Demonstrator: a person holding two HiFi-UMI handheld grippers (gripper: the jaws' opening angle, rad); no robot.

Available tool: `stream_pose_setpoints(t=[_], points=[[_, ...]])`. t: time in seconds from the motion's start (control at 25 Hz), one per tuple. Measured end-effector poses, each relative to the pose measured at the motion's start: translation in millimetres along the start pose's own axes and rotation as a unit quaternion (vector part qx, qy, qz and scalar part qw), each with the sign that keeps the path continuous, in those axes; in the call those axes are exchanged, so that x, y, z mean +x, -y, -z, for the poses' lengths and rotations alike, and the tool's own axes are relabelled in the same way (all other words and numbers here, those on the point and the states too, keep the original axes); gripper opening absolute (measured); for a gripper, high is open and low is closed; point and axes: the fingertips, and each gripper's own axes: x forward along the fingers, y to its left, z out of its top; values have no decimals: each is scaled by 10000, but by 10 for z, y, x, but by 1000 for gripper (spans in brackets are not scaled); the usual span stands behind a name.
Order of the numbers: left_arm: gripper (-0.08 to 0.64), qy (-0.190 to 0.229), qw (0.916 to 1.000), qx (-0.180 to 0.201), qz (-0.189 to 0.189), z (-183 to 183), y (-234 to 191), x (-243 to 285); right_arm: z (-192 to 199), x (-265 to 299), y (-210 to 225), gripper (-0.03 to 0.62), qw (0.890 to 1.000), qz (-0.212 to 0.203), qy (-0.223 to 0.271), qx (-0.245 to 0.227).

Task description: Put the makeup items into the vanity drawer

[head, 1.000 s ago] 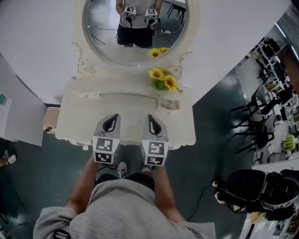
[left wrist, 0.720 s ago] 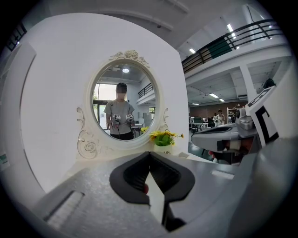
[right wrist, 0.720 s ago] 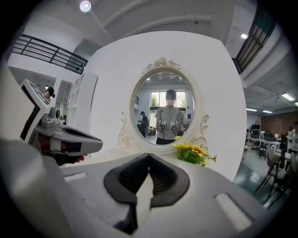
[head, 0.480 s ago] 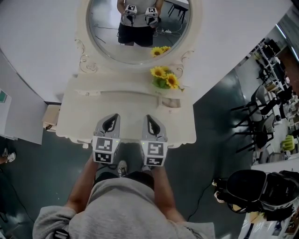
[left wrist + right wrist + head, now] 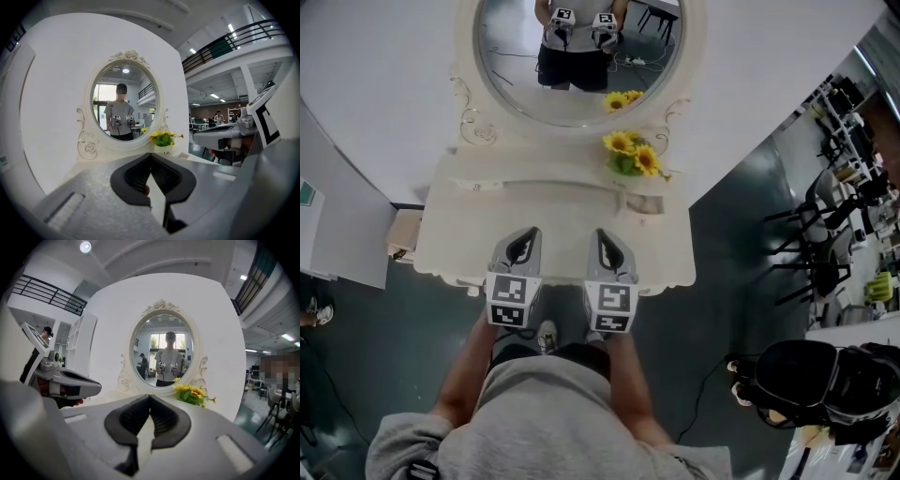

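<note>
1. Over the front edge of the vanity table [image 5: 562, 234], head view: left gripper [image 5: 527, 232] and right gripper [image 5: 602, 232] side by side, apart, both aimed at the oval mirror [image 5: 581, 84]; sunflowers [image 5: 633, 161] at the back right; a small pale item [image 5: 643, 207], too small to identify, just in front of them; drawer hidden below the top.
2. Left gripper view: jaws clenched tip to tip, nothing between; mirror and sunflowers ahead.
3. Right gripper view: jaws pressed together, empty; a person reflected in the mirror.
</note>
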Motion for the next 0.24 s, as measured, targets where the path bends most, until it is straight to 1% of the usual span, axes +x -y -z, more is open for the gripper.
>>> stream_pose_setpoints(t=[0.24], points=[[11, 6, 10000, 8, -5, 17, -8, 8, -55, 7, -25, 6, 10000, -28, 32, -5]])
